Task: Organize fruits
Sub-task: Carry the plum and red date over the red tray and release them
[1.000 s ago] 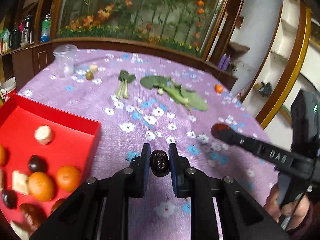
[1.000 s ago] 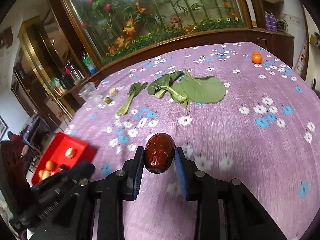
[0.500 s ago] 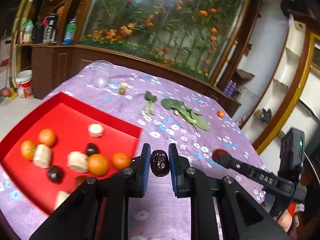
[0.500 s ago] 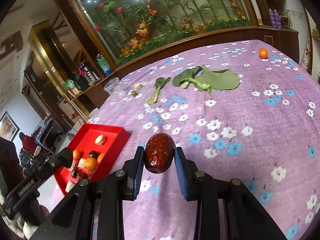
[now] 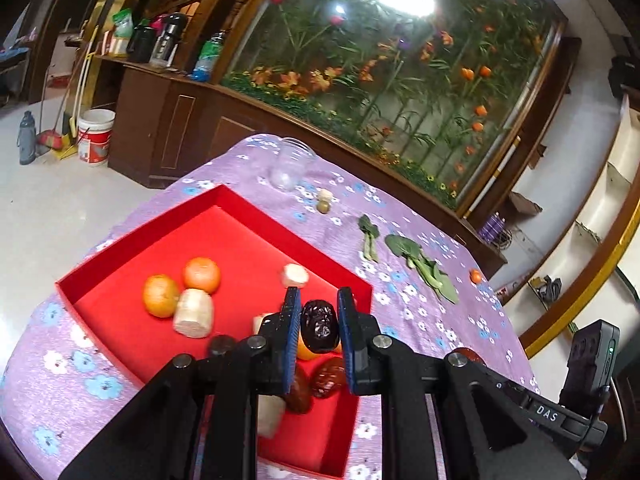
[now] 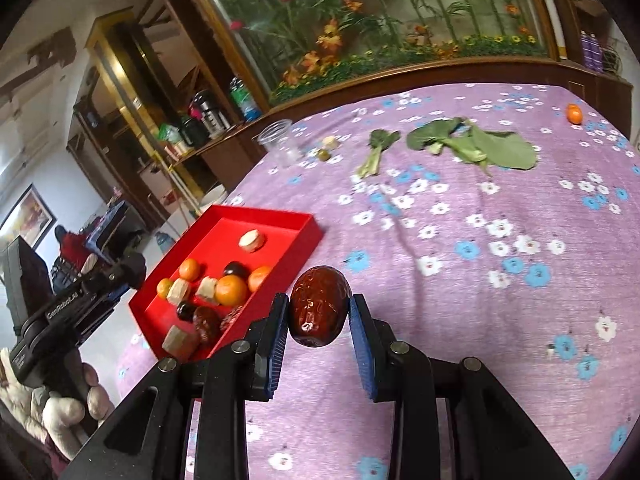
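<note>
Fruits are split between the red tray [image 5: 120,280] and the purple flowered surface [image 6: 480,280], and 2 dates are in the air. Left tongs [image 5: 319,322] pinch a small dark wrinkled date [image 5: 319,330] above the tray's near corner, over the fruit already lying there. Right tongs [image 6: 319,314] pinch a larger red-brown date [image 6: 318,316] at its sides, hanging over the cloth just beside the tray's right wall.

Both dates look light, dry and a little soft under a wrinkled skin, so a gentle squeeze across the narrow middle, as now, should hold them; I judge that harder pressure would only dent them. The oranges [image 5: 180,284] in the tray are round and would likely roll if bumped by a dropped date, and the pale cut chunks [image 5: 193,312] look firm.

From the left wrist view you look almost straight down into the tray and see the right tool's handle at the lower right. From the right wrist view you get the whole far spread: a clear cup [image 6: 278,142], leafy greens [image 6: 480,146] and 1 stray orange [image 6: 574,114] well apart near the far edge, plus a hand gripping the left tool.
</note>
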Demonstrator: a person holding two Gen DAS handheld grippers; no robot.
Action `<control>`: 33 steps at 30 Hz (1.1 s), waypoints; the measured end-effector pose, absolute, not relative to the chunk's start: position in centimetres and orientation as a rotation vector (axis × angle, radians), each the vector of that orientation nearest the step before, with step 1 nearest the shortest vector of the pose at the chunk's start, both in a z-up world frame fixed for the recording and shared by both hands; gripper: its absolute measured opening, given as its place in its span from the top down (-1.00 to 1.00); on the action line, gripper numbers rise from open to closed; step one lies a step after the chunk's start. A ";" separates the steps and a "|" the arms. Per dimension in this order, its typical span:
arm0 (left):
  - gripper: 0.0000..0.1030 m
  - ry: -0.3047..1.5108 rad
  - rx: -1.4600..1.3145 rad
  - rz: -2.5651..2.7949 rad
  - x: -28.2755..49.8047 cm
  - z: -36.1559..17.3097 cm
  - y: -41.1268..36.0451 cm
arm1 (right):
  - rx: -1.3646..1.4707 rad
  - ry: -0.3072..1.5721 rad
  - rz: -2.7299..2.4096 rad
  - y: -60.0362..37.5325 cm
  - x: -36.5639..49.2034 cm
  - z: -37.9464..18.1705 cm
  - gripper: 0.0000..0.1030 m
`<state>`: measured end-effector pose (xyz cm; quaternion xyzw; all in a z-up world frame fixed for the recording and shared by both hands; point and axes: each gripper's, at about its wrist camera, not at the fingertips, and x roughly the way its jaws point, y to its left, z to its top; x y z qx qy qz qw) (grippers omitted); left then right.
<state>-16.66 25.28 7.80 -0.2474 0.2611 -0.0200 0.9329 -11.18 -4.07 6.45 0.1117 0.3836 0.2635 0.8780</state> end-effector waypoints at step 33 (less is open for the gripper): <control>0.21 0.617 -0.509 0.126 -15.2 4.1 30.1 | -0.106 0.911 0.741 17.7 -2.9 4.0 0.33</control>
